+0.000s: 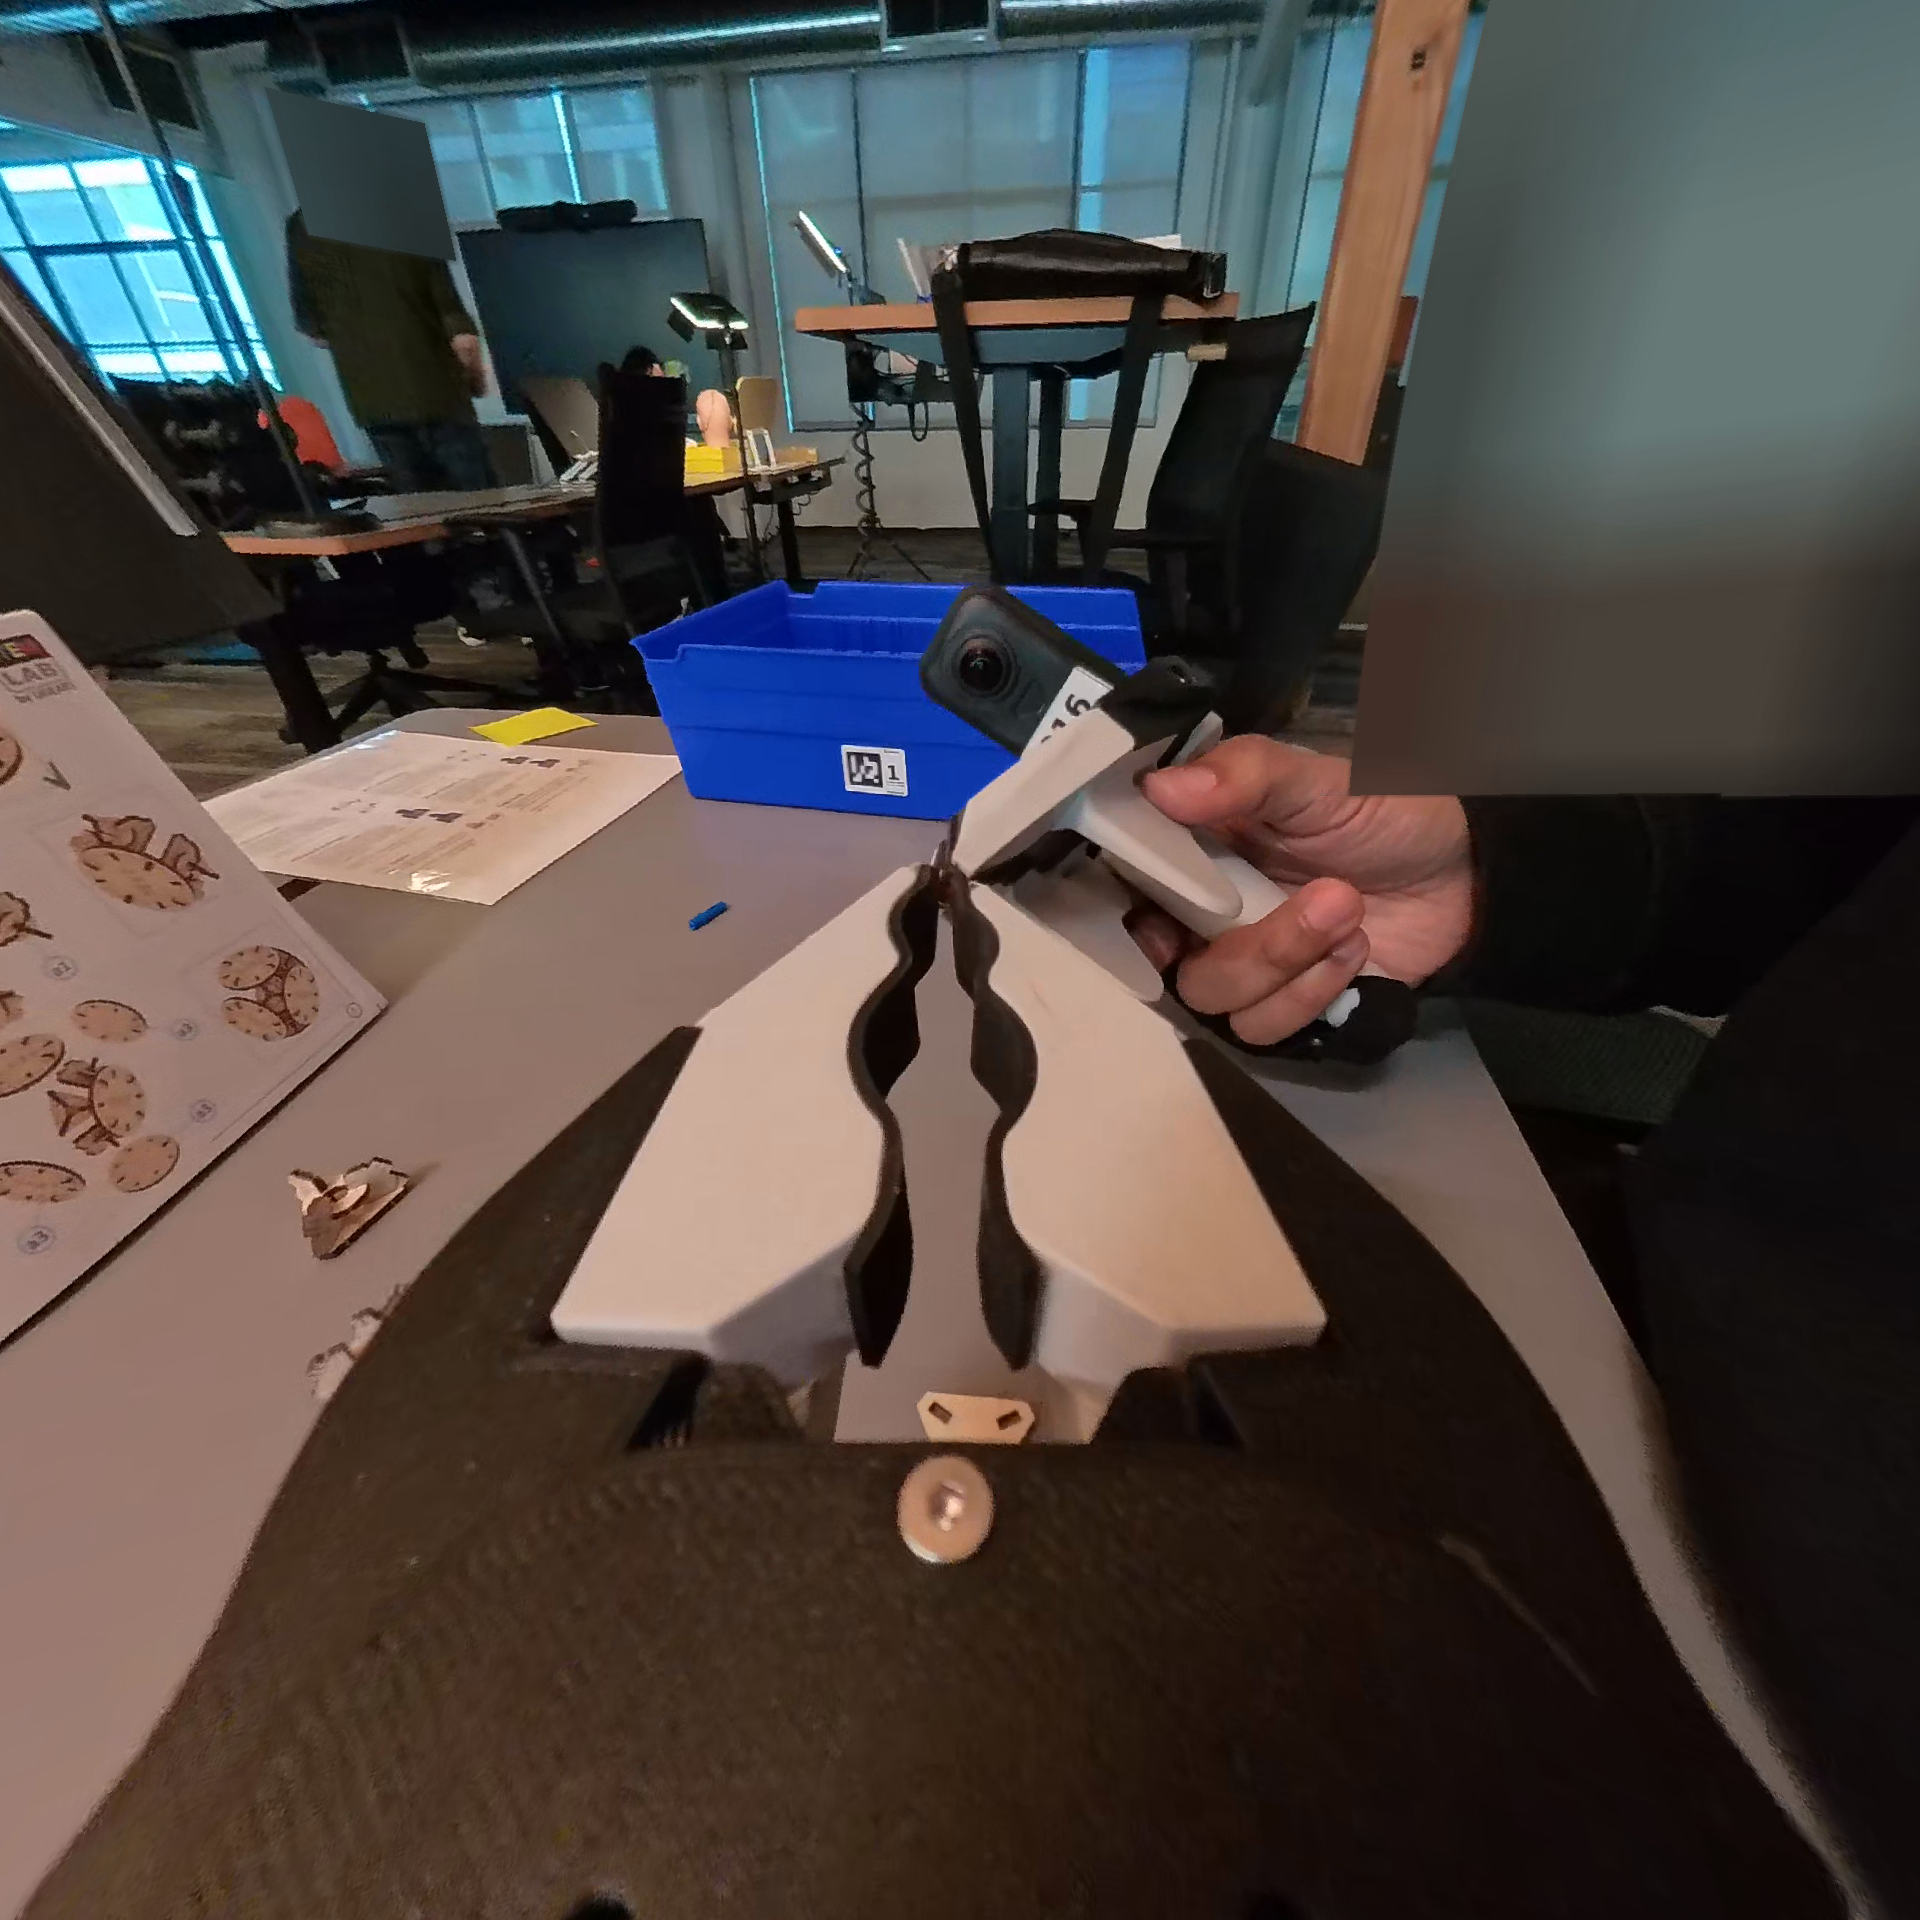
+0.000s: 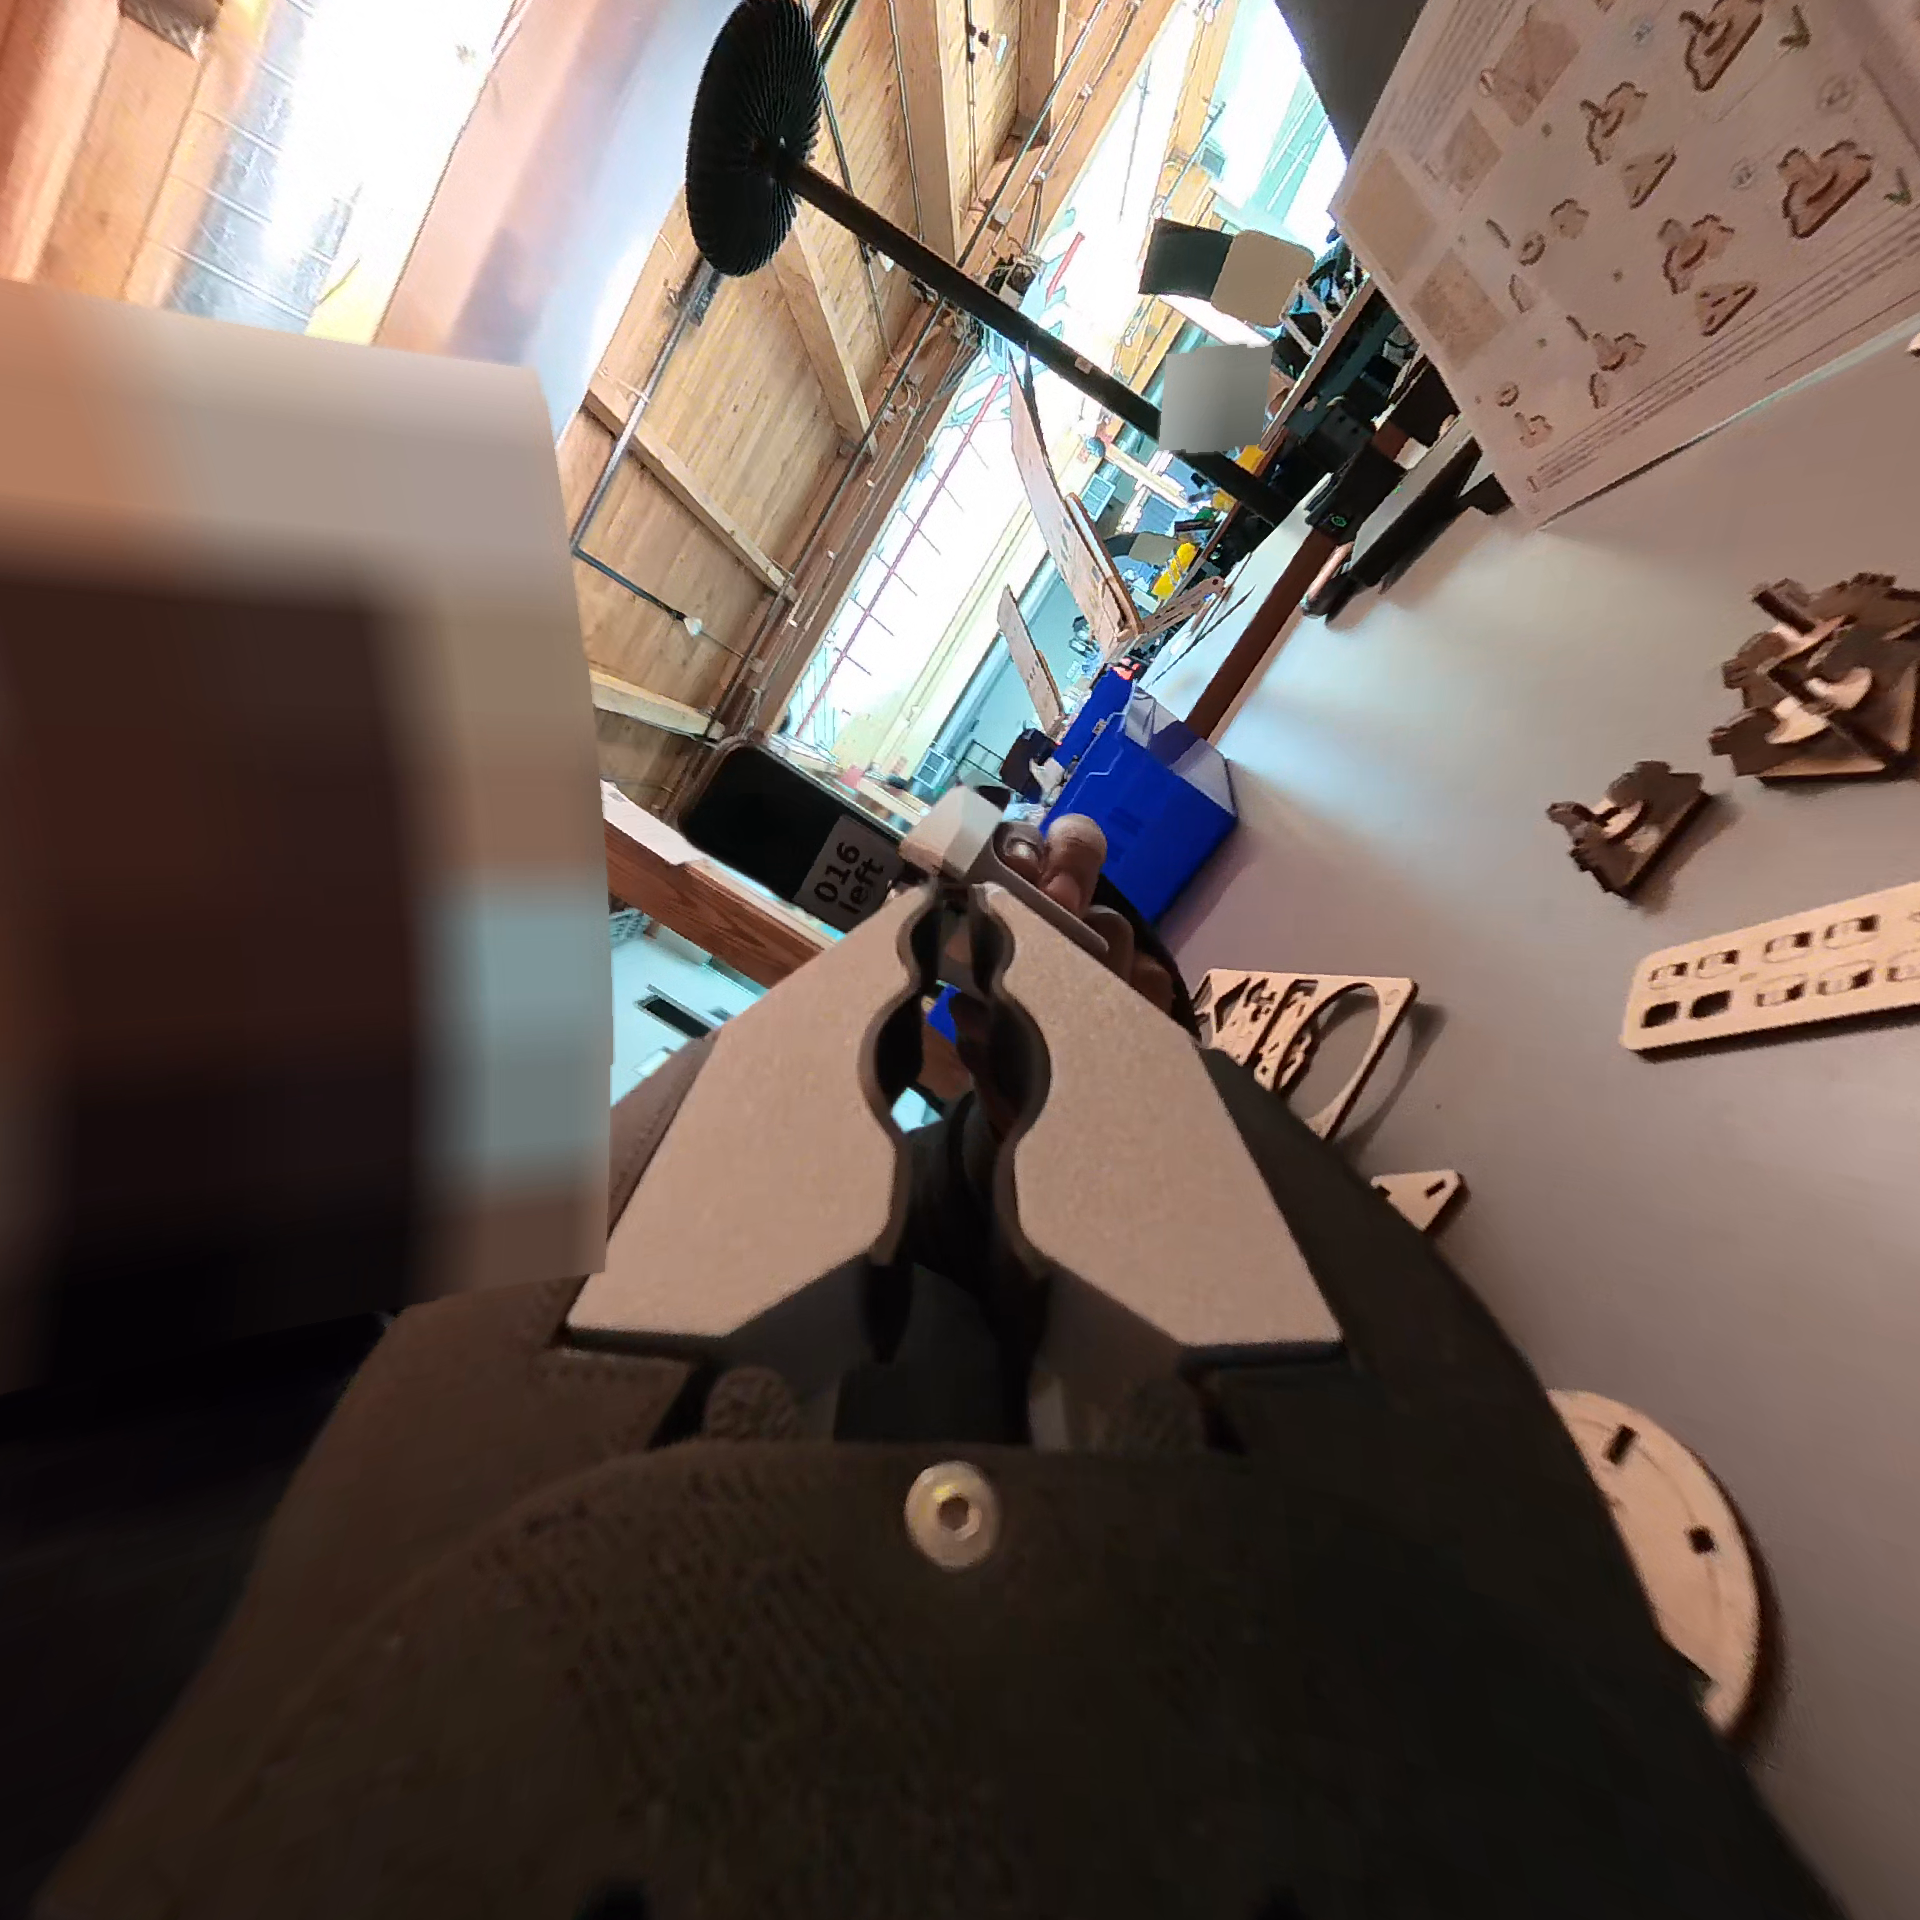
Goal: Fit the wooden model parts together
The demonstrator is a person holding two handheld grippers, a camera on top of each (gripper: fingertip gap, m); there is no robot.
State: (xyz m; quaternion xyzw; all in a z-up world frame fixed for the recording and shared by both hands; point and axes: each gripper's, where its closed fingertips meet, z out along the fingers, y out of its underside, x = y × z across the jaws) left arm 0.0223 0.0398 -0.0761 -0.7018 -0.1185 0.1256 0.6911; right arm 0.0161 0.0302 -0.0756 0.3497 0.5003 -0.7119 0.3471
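In the left wrist view my left gripper [image 1: 940, 883] hovers above the grey table [image 1: 540, 1018]. Its fingertips are closed on a small dark thin piece [image 1: 943, 885]. My right gripper [image 1: 954, 854] comes in from the right, held by a hand [image 1: 1320, 894], and its tips meet the left ones at that same piece. In the right wrist view my right gripper [image 2: 948, 909] is tilted sideways, and its tips are nearly together on the thin dark piece [image 2: 943, 923]. The left gripper [image 2: 935, 883] faces it just beyond. How the piece is shaped is hidden.
A blue bin [image 1: 790, 717] stands behind the grippers, with a paper sheet [image 1: 436, 810] and a small blue peg [image 1: 708, 915] to its left. A parts board [image 1: 135, 935] and a small wooden assembly [image 1: 348, 1205] lie left. Wooden assemblies [image 2: 1631, 836], a punched sheet [image 2: 1777, 977] and a disc [image 2: 1662, 1558] lie on the table.
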